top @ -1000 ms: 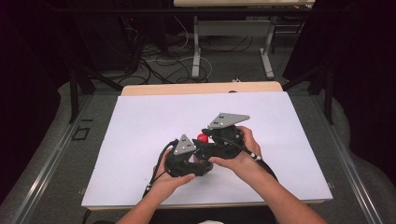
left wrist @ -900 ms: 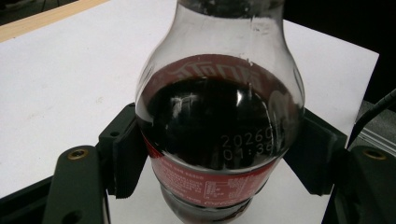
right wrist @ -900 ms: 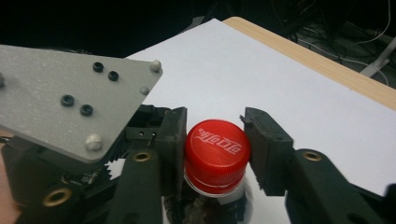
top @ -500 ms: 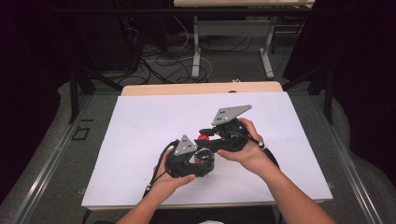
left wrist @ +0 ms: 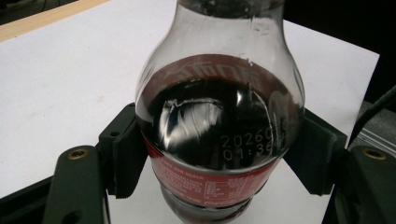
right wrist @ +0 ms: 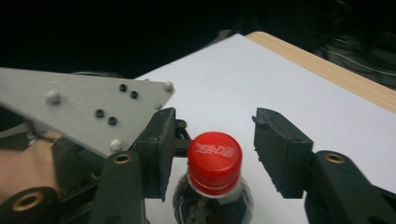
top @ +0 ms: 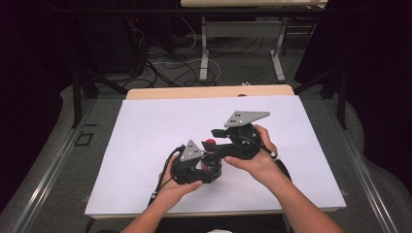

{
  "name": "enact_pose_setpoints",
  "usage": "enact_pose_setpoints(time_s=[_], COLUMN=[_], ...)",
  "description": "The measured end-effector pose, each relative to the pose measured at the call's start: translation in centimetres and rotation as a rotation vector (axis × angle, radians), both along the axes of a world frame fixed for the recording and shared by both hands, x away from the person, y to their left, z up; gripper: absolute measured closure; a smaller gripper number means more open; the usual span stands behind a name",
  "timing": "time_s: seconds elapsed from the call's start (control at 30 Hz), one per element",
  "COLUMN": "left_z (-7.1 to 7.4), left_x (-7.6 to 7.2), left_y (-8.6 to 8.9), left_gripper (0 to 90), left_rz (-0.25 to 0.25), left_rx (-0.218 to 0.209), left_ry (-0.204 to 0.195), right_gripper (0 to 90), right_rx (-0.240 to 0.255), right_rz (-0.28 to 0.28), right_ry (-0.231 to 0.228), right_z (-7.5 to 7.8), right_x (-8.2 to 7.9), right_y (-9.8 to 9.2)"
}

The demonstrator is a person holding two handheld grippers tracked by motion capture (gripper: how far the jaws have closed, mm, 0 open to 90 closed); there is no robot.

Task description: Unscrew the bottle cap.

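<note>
High view first: the person sits at a table covered by a white sheet [top: 145, 145], both hands close together near its middle, each with a black two-jaw gripper. Between them stands a small clear plastic bottle of dark cola with a red label and a red screw cap [top: 210, 143], upright on the sheet.

The left gripper [left wrist: 219, 163] has its jaws clamped on the bottle's body, one pad pressed to each side just at the top of the red label; in its own view the dark liquid and a printed date code fill the glass-clear shoulder. So the holding part looks done.

The right gripper [right wrist: 212, 154] hangs at cap height with its jaws spread wide, one on each side of the red cap. The near pad looks close to or just touching the cap's edge, the far pad stands clearly apart from it. It grips nothing yet.

My guess is that the work is unscrewing the cap: the bottle is steadied and the second tool lined up, but the cap sits fully on. What remains is closing on the cap, twisting it loose, and lifting it off.
</note>
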State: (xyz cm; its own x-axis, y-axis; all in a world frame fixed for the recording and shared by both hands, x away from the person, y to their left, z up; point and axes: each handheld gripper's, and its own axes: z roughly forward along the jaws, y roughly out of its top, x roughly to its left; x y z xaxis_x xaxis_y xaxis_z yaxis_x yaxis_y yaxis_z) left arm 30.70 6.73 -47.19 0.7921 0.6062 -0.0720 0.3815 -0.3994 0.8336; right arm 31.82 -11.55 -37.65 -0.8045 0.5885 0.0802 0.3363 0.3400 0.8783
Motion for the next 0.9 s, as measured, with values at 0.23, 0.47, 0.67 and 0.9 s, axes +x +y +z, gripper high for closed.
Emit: enact_pose_setpoints(time_s=[0.23,0.47,0.67,0.9], left_z=[0.0,0.0,-0.1,-0.1], left_x=[0.0,0.0,0.0,0.0], left_y=[-0.1,-0.1,-0.1,-0.1], left_gripper=[30.3,30.2,30.3,30.2], left_rz=[0.007,0.009,0.002,-0.004], left_rx=[-0.011,-0.009,-0.009,-0.007], left_ry=[-0.004,0.002,0.001,-0.004], right_gripper=[54.7,58.3,60.9,61.5], right_rx=[-0.034,-0.051,-0.078,-0.065], right_rz=[-0.087,-0.093,-0.033,0.149], right_ry=[0.01,-0.012,-0.031,0.014], right_z=[-0.6,-1.0,-1.1,-0.9], right_x=[-0.7,-0.9,-0.3,1.7], right_y=[0.9,1.5,1.5,0.3])
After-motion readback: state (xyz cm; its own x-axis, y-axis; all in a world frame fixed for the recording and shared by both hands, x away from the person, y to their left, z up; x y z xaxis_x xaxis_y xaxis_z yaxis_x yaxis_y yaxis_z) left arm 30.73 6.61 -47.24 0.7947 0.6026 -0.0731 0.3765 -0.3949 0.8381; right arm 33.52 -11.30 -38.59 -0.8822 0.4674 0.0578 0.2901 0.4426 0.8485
